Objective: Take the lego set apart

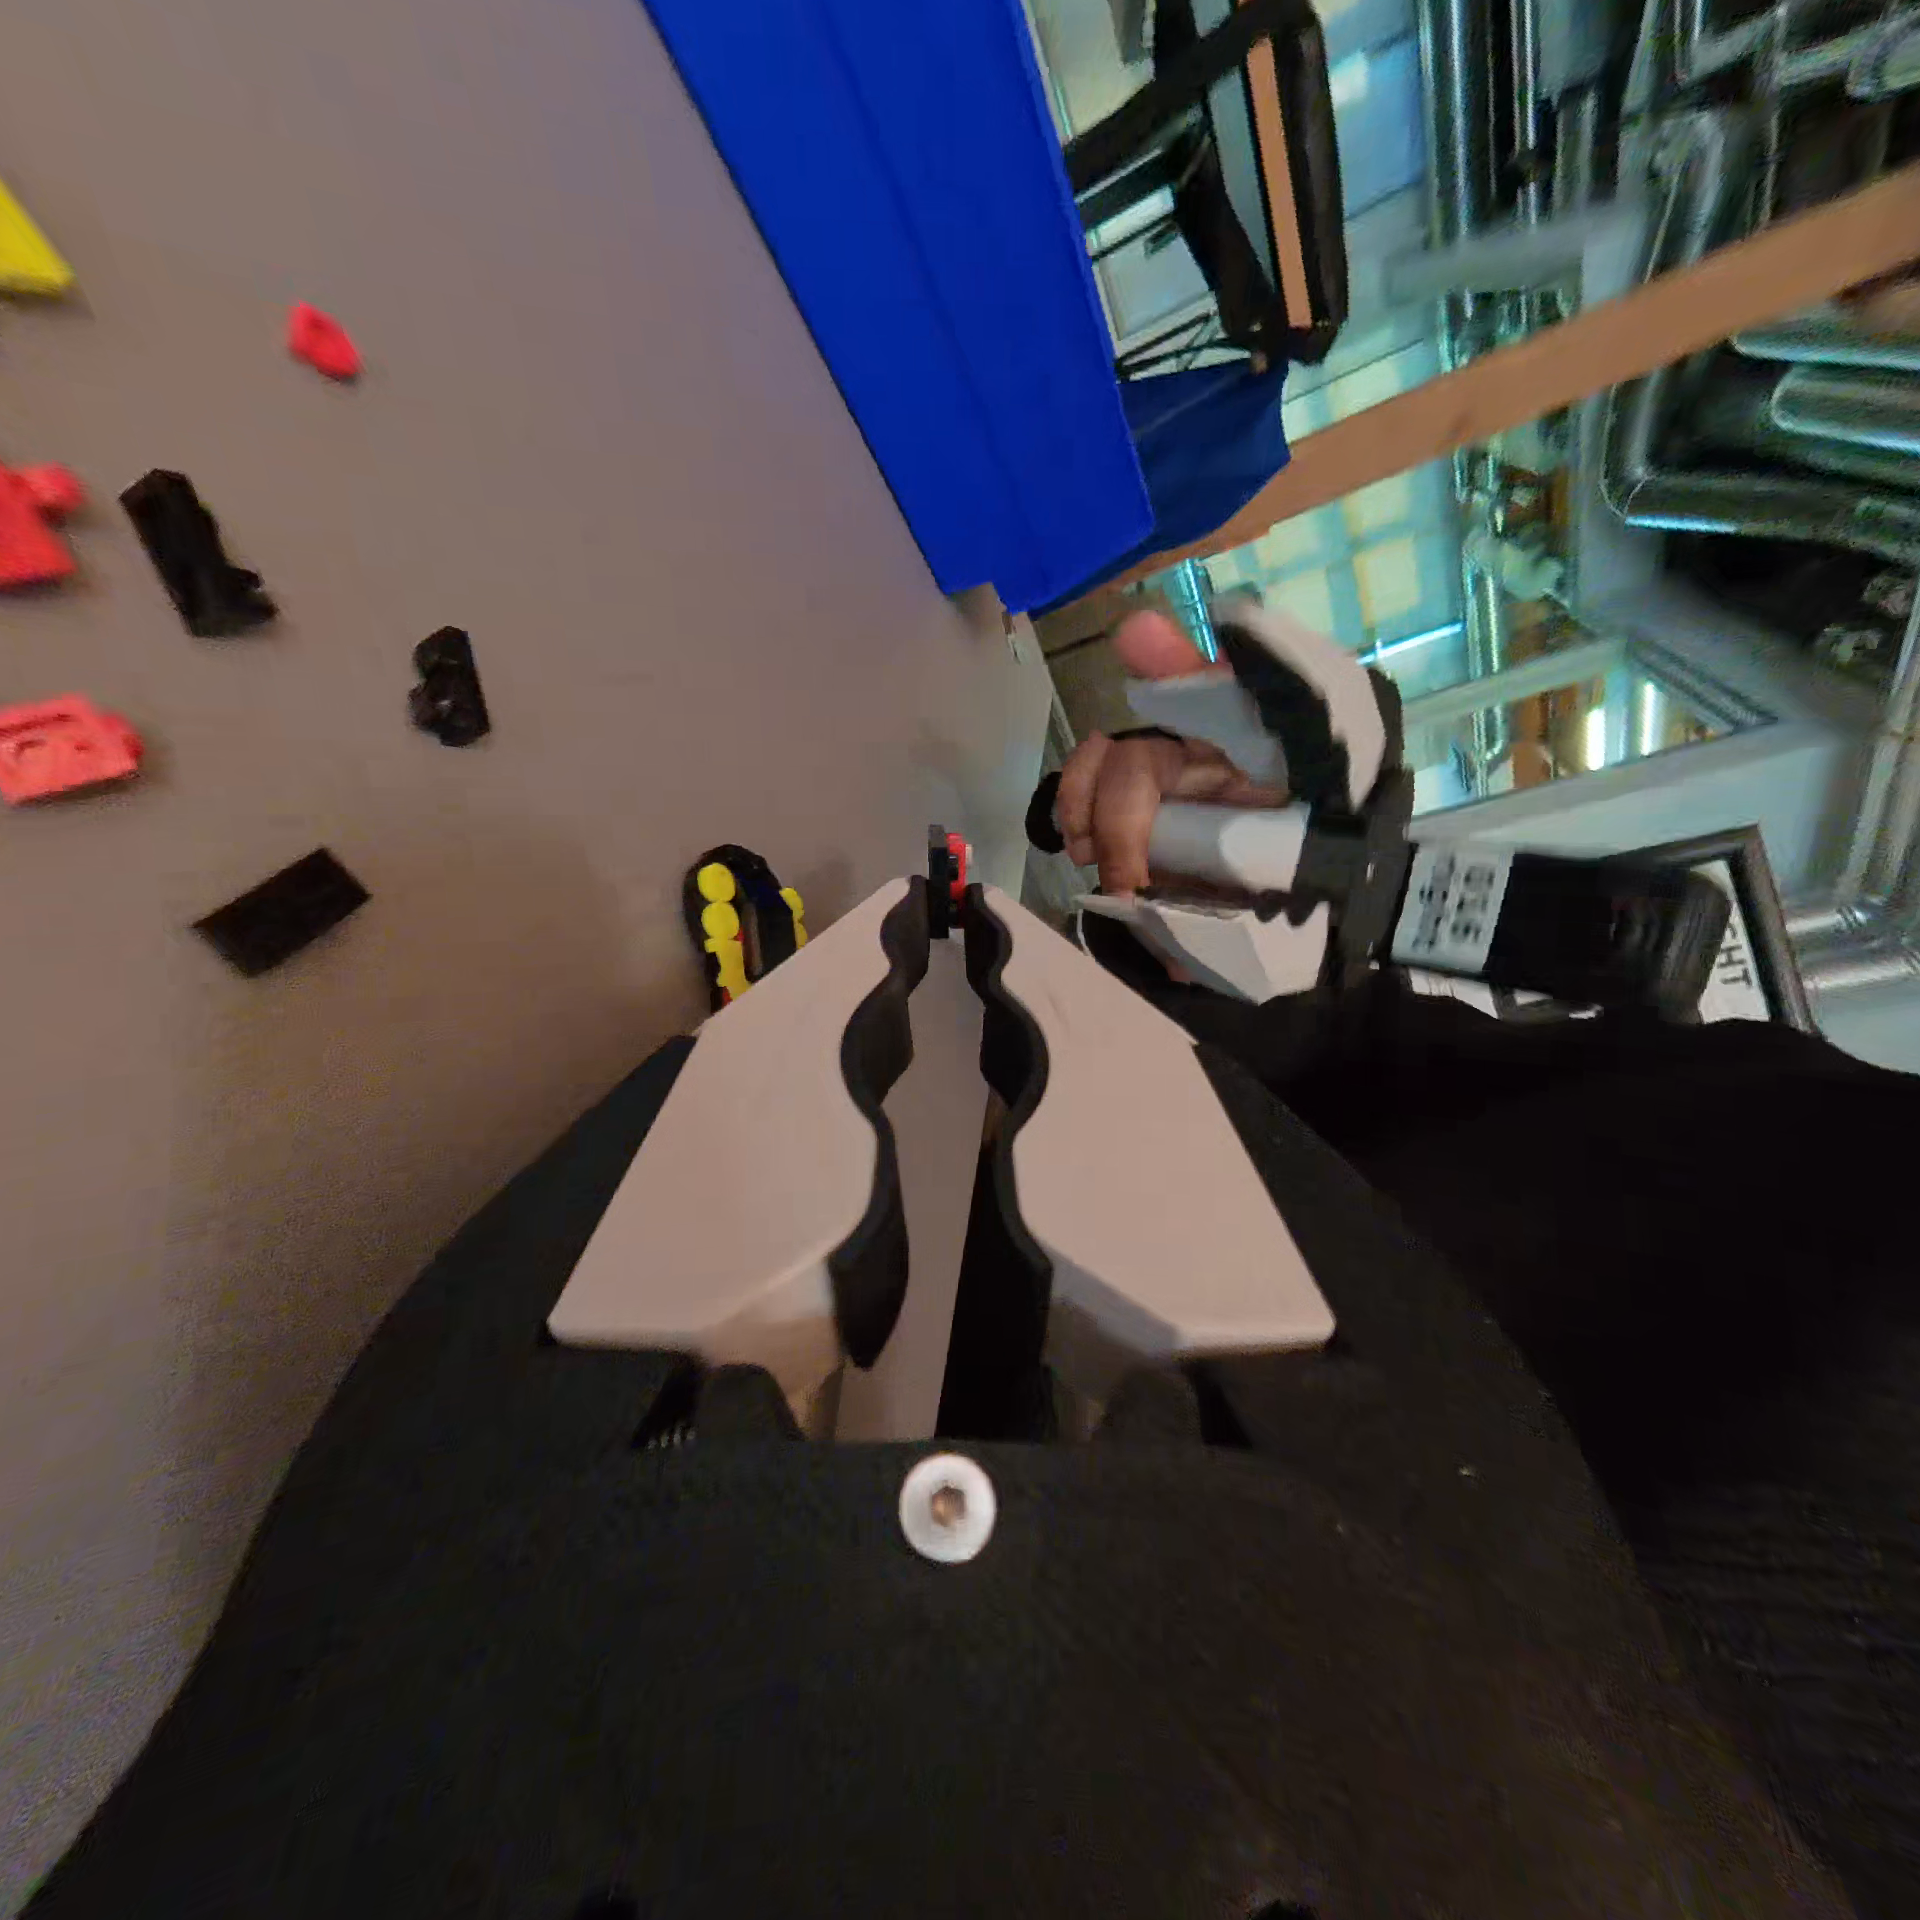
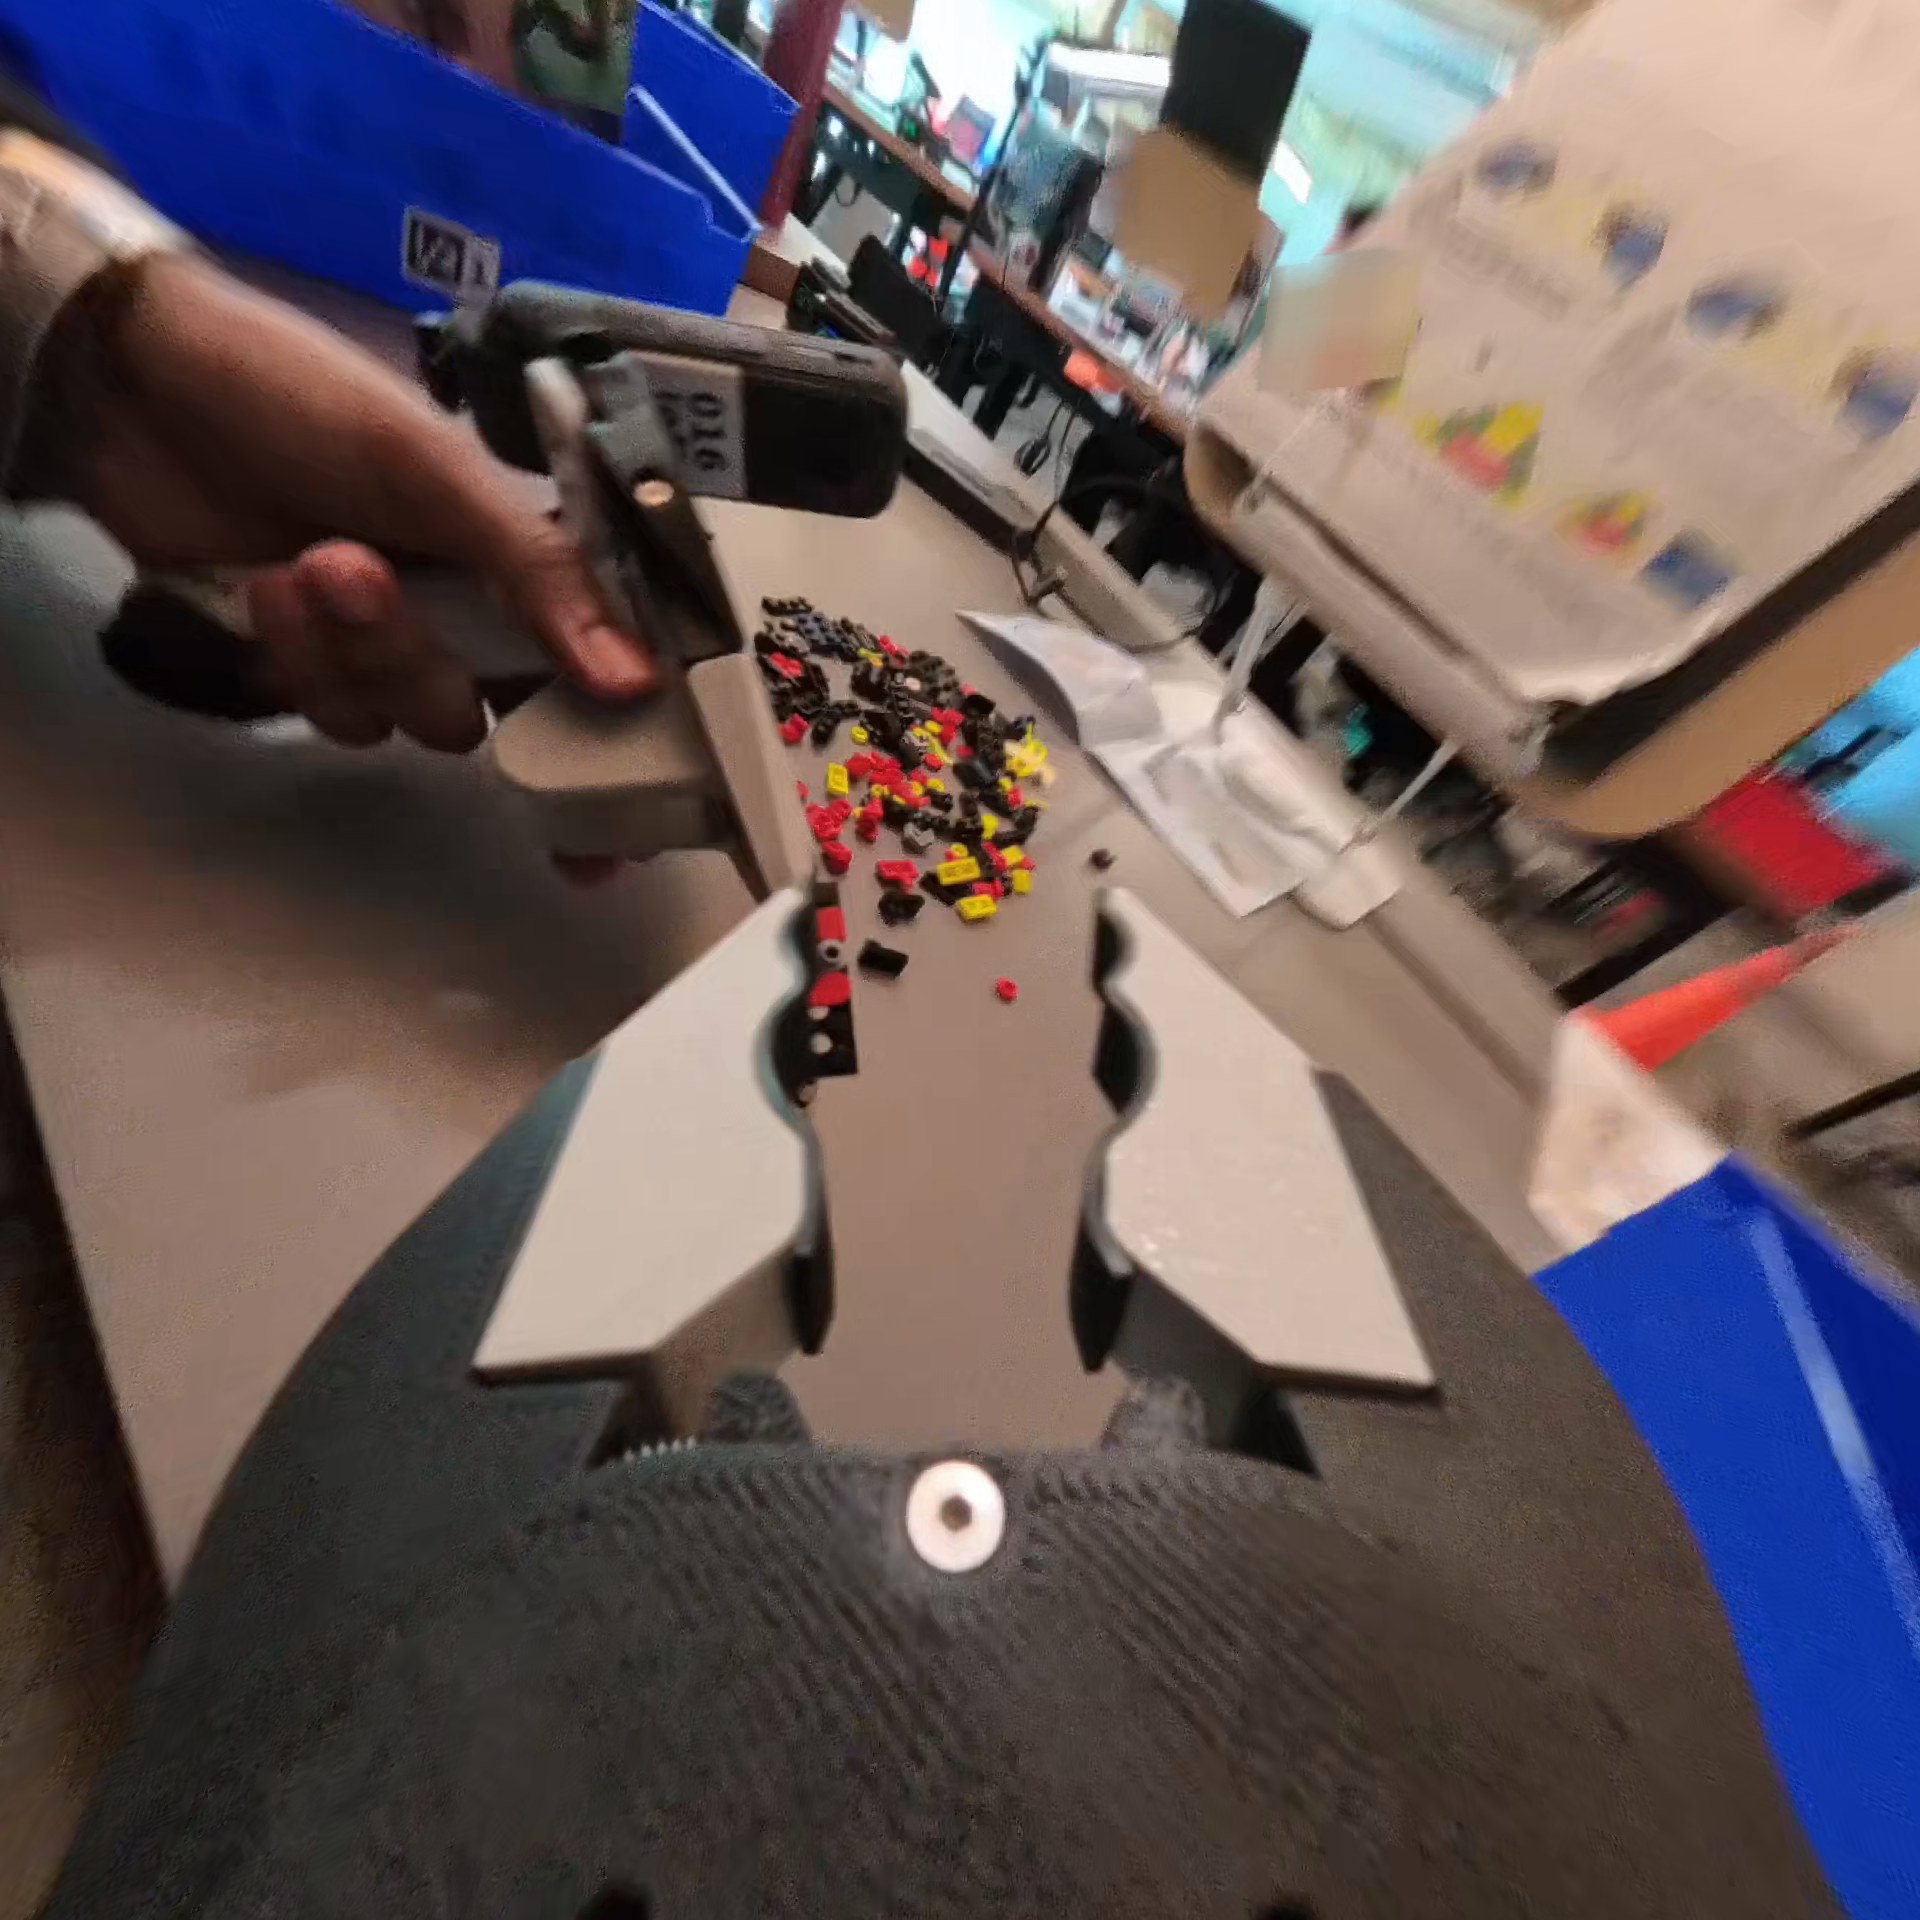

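Note:
My left gripper (image 1: 948, 894) is shut on a small black and red lego assembly (image 1: 948, 868), seen edge-on at its fingertips. In the right wrist view the assembly (image 2: 828, 997) is a short black and red strip. It lies against the inner side of my right gripper's left finger (image 2: 717, 1091). My right gripper (image 2: 956, 914) is open around it and does not clamp it. The left gripper comes in from the upper left there, with one finger (image 2: 748, 769) reaching down to the strip's far end. A yellow and black piece (image 1: 743, 925) lies on the table just behind my left fingers.
A pile of loose red, yellow and black pieces (image 2: 914, 769) lies on the grey table (image 2: 966, 1143) ahead. Scattered pieces (image 1: 192, 556) show in the left view. Clear plastic bags (image 2: 1174, 769) lie right of the pile. Blue bins stand at back left (image 2: 364, 156) and front right (image 2: 1766, 1455).

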`<move>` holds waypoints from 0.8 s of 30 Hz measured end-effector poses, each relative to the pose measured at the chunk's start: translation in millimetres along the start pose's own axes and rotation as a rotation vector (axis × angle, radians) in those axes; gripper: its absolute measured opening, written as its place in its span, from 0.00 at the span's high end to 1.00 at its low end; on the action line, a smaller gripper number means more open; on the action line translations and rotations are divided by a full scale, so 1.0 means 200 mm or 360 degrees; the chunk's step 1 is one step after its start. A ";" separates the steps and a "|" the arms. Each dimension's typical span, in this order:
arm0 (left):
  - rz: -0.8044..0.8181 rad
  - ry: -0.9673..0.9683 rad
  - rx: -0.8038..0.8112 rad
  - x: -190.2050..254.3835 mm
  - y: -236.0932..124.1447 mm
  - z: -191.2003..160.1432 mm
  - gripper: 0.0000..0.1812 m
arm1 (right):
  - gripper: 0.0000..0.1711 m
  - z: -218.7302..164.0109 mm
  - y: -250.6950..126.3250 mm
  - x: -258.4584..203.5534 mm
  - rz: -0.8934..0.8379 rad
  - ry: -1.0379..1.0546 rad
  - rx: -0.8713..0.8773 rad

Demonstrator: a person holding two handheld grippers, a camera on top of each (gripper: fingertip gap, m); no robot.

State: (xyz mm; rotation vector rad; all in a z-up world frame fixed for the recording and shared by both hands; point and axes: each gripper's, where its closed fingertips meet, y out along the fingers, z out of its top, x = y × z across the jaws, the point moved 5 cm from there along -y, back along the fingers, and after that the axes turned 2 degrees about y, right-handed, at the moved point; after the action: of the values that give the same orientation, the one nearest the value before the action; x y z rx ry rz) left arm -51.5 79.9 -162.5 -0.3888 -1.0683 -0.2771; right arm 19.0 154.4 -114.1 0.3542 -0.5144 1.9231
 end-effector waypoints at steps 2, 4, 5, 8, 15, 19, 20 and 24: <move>-0.0009 0.0008 0.0018 0.01 0.00 0.01 0.99 | 0.88 -0.02 0.00 -0.07 -0.0011 -0.0290 -0.0027; -0.0027 0.0033 0.0011 0.03 0.01 0.00 0.99 | 0.91 -0.03 0.02 -0.10 0.0059 -0.0295 -0.0107; -0.0040 0.0044 -0.0001 0.05 0.01 0.00 0.98 | 0.88 -0.04 0.02 -0.11 0.0117 -0.0196 -0.0144; -0.0066 0.0063 -0.0032 0.07 0.03 -0.02 0.98 | 0.85 -0.04 0.02 -0.11 0.0246 0.0039 -0.0158; -0.0212 -0.0024 -0.0080 0.10 0.03 -0.04 0.98 | 0.91 -0.05 0.01 -0.11 0.0335 0.0093 -0.0164; -0.0229 -0.0043 -0.0097 0.12 0.04 -0.05 0.99 | 0.91 -0.07 0.00 -0.13 0.0361 0.0061 -0.0203; -0.0240 -0.0049 -0.0094 0.12 0.04 -0.05 0.98 | 0.91 -0.07 0.00 -0.12 0.0360 0.0065 -0.0193; -0.0250 -0.0073 -0.0090 0.12 0.03 -0.05 0.99 | 0.91 -0.04 -0.01 -0.12 0.0356 0.0094 -0.0121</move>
State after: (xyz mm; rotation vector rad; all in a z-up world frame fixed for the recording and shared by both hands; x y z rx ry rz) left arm -29.9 80.9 -146.7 -0.3636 -1.1397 -0.4406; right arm 29.6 140.3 -131.8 0.1966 -0.6070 2.1160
